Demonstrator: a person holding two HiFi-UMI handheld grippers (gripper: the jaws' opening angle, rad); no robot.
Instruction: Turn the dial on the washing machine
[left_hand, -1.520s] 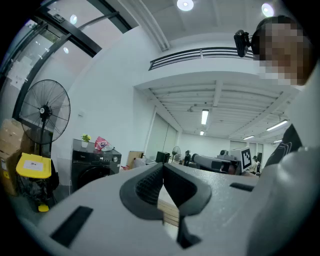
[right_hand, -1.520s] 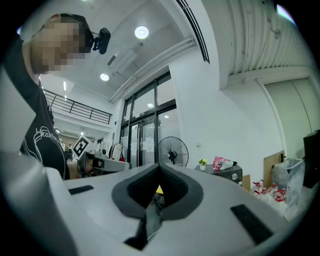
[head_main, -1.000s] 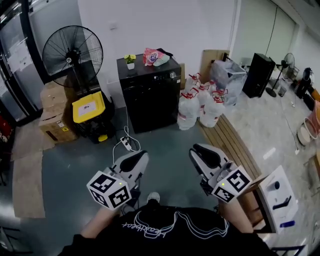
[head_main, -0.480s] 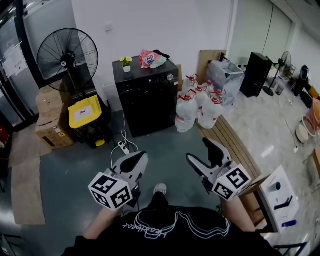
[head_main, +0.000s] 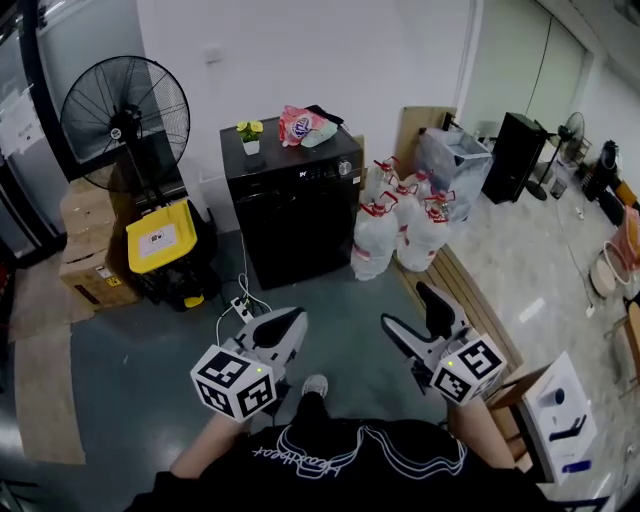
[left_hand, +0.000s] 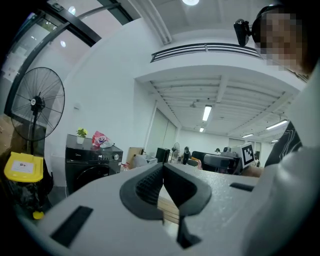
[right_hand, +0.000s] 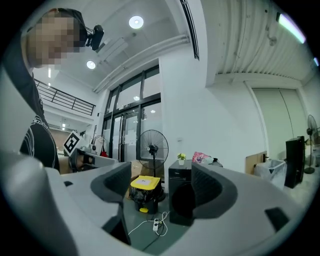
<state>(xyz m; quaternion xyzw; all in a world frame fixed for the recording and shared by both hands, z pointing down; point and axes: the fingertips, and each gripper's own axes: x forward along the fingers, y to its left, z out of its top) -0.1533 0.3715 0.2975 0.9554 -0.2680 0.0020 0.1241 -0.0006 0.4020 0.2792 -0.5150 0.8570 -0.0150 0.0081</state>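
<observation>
The black washing machine (head_main: 295, 205) stands against the far wall, its small silver dial (head_main: 345, 168) at the top right of its front. Both grippers hover low in the head view, well short of the machine. My left gripper (head_main: 297, 319) is shut with nothing in it; in the left gripper view its jaws meet (left_hand: 162, 172), with the machine (left_hand: 92, 165) and dial (left_hand: 115, 157) far off to the left. My right gripper (head_main: 412, 312) is opening, its jaws wide apart and holding nothing. In the right gripper view (right_hand: 161, 185) the machine (right_hand: 180, 192) shows through the gap.
A big standing fan (head_main: 125, 110), a yellow-lidded bin (head_main: 160, 240) and cardboard boxes (head_main: 85, 250) stand left of the machine. Water jugs (head_main: 395, 230) and a wooden slatted bench (head_main: 460, 290) are to its right. A power strip (head_main: 240, 308) with cable lies on the floor in front.
The right gripper's jaws have spread from shut to wide apart. The left gripper stays shut. The head view has shifted slightly, and both grippers keep about the same place.
</observation>
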